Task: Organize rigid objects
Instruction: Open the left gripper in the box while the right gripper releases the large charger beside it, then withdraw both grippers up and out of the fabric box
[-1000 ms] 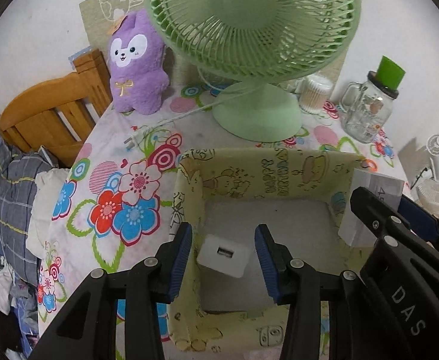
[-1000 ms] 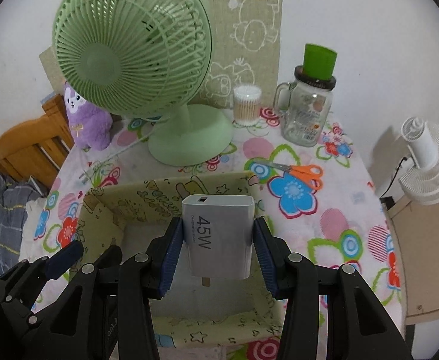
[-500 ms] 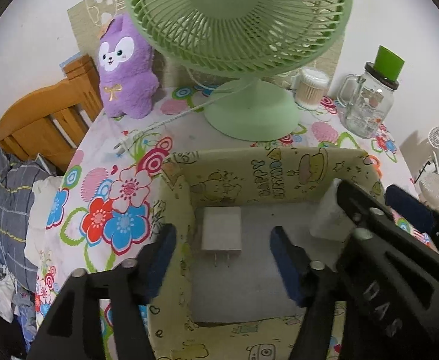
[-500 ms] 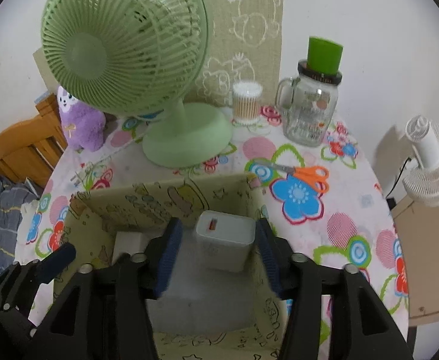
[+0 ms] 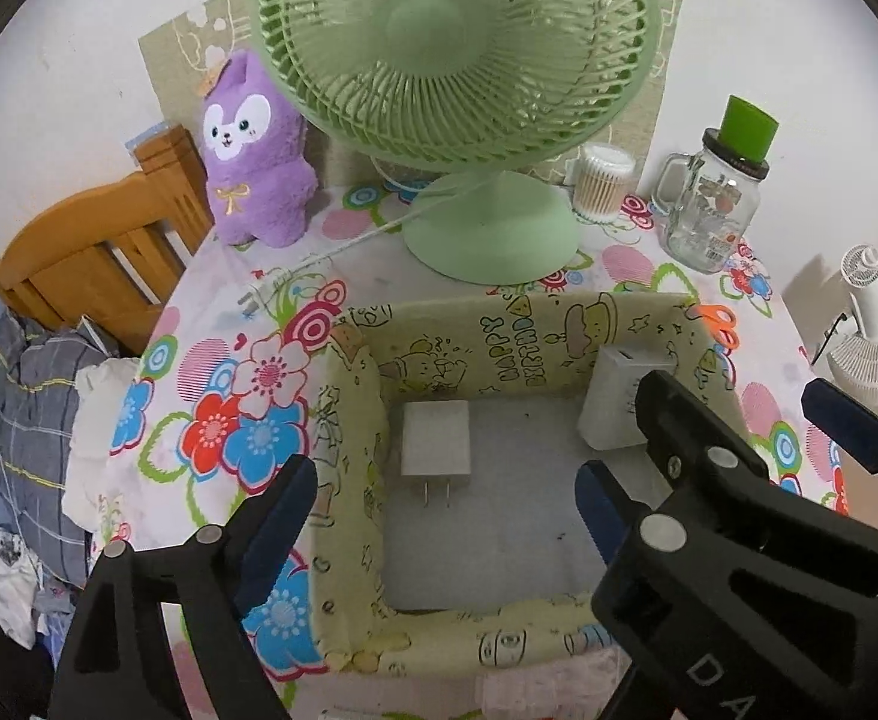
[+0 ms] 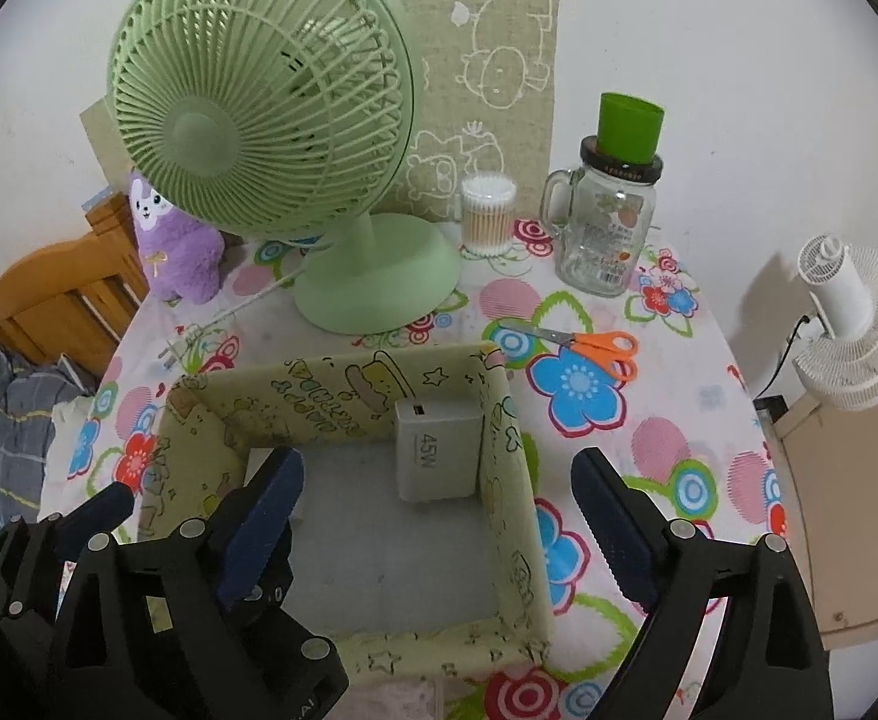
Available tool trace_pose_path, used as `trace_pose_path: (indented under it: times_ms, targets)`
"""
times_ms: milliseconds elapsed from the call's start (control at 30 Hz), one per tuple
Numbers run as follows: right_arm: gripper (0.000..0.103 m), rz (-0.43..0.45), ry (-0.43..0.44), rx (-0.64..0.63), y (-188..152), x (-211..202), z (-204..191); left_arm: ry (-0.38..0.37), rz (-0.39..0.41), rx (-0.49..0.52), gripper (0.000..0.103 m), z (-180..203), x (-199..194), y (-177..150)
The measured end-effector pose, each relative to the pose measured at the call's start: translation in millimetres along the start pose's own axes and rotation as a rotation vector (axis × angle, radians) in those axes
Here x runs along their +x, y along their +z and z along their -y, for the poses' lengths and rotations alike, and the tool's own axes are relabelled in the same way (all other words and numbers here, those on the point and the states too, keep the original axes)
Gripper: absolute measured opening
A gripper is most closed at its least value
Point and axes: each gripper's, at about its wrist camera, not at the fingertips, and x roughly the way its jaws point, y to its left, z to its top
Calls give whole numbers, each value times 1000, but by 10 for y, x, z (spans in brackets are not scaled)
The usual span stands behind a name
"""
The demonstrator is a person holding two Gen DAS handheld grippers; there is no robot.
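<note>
"45W" on white charger (image 6: 436,450), "HAPPY BIRTHDAY" inside yellow box (image 5: 514,343)

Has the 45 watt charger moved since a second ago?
Yes. The 45W charger went down from the right gripper's jaws into the yellow box, against its right wall.

Inside the fabric box (image 6: 502,420) there's decent room; the floor is bare through the middle and along the near wall, so a gripper can drop in from above there; the back corners are taken though, small white charger (image 5: 436,438) lying flat at the back-left wall, 45W charger (image 6: 437,450) standing against the right wall in the back-right corner. Behind the box the green fan (image 6: 271,120) leans over the far edge of the table (image 6: 649,420), blocking any reach from that side; its cord (image 5: 343,246) trails off to the left. Right of the box the table is open up to the orange scissors (image 6: 595,345); glass jar (image 6: 610,234) and cotton swab tub (image 6: 487,213) crowd the far-right corner; purple plush (image 5: 253,162) fills the far-left.
</note>
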Motion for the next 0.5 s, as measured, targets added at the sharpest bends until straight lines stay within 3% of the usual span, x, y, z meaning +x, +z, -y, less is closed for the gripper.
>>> trace_pose_path:
  times_ms: [500]
  targets:
    - [96,34,-5,4,-61,-566,-8,-7,47,20,92,-14,-516,-103]
